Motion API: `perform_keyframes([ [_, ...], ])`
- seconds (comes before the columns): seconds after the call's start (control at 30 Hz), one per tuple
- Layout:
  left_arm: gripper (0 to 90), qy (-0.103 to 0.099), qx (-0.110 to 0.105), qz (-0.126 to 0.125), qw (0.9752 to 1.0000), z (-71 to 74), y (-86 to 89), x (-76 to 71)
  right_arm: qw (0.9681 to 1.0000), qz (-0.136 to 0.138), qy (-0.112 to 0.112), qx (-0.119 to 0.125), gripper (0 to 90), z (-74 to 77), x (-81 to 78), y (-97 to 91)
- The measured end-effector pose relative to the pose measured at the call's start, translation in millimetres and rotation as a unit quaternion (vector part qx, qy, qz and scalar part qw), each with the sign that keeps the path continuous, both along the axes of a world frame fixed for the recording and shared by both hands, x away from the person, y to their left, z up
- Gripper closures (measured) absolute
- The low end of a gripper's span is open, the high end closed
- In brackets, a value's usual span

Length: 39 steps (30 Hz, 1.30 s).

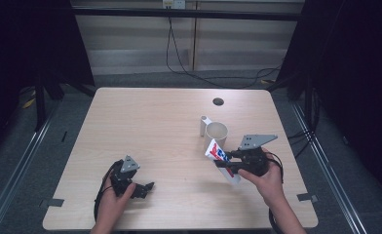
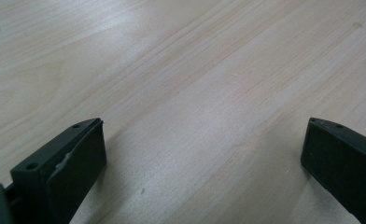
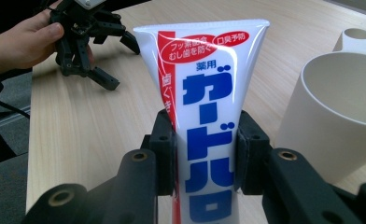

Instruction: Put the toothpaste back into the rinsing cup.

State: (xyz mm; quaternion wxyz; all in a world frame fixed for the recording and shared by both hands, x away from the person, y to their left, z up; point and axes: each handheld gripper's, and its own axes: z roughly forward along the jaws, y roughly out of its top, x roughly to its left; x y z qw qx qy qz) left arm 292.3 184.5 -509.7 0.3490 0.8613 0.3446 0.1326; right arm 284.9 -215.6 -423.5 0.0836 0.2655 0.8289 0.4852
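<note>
Now: R gripper [image 1: 226, 164] clamped on toothpaste tube [image 3: 204, 107], lifted, tilted beside cup [image 1: 217, 132]. L gripper [image 1: 147, 186] jaws wide, empty, low over table [image 1: 145, 122]. Likely tube into cup next; not yet in.

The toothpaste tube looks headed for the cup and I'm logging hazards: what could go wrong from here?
1. The right gripper pinches the toothpaste tube at mid-body; it may squash or slip.
2. The cup stands loose nearby; the tube's flat end could tip it.
3. The left gripper sits open and apart, not steadying the cup.
</note>
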Motion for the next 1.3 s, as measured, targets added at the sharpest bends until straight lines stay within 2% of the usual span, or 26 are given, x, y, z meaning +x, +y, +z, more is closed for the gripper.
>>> perform_keyframes([
  [0.6, 0.0, 0.000, 0.000, 0.000, 1.0000, 0.0, 0.0, 0.0, 0.9984, -0.031, -0.001, 0.047, 65.6, 6.3, 3.3, -13.0],
  [1.3, 0.0, -0.001, 0.002, 0.000, 1.0000, 0.1, 0.1, 0.0, 0.9957, -0.052, -0.008, 0.076, 65.7, 15.9, 8.1, -19.9],
])
